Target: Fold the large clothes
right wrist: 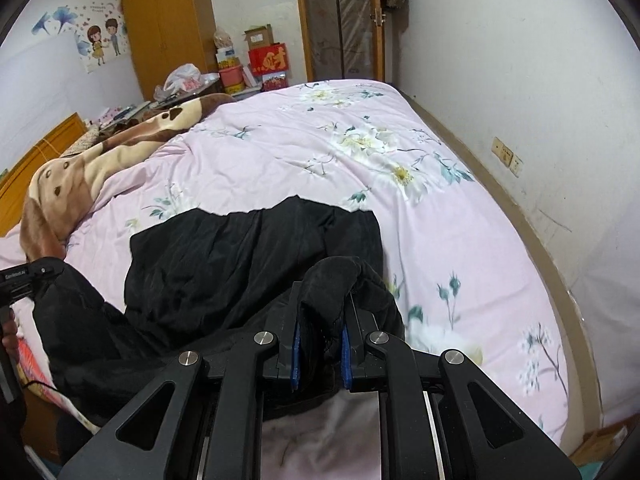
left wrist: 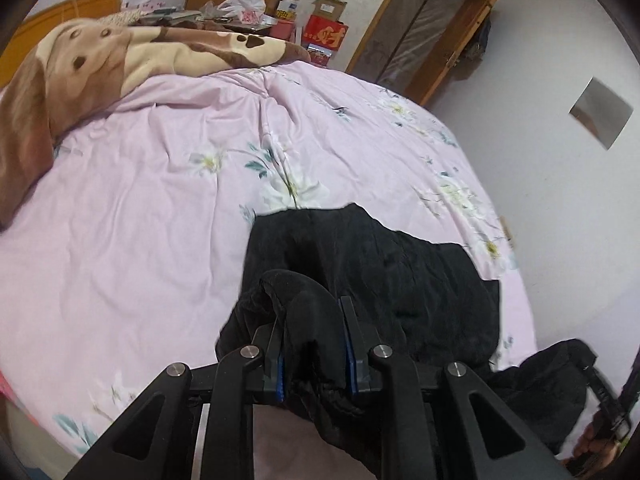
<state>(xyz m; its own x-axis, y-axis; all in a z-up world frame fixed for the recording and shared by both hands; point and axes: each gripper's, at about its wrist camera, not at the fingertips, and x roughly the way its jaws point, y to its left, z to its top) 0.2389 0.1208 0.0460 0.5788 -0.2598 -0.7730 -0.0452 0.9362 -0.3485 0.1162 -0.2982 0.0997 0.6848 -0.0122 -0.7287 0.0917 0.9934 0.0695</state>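
Observation:
A large black garment (left wrist: 380, 264) lies partly on the pink floral bed cover (left wrist: 160, 208), its near edge lifted off the bed. My left gripper (left wrist: 310, 312) is shut on a bunched fold of that edge, cloth bulging up between the blue pads. In the right wrist view the same black garment (right wrist: 240, 256) spreads away from me, and my right gripper (right wrist: 322, 300) is shut on another bunch of its near edge. The other gripper with a hand (right wrist: 12, 320) shows at the far left there, with the cloth hanging slack between the two grips.
A brown and cream blanket (left wrist: 80, 68) is heaped at the head of the bed cover (right wrist: 400, 168). Boxes and bags (right wrist: 256, 64) stand beyond the bed beside a wooden wardrobe (right wrist: 172, 28). A white wall (right wrist: 520, 100) runs along the bed's right side.

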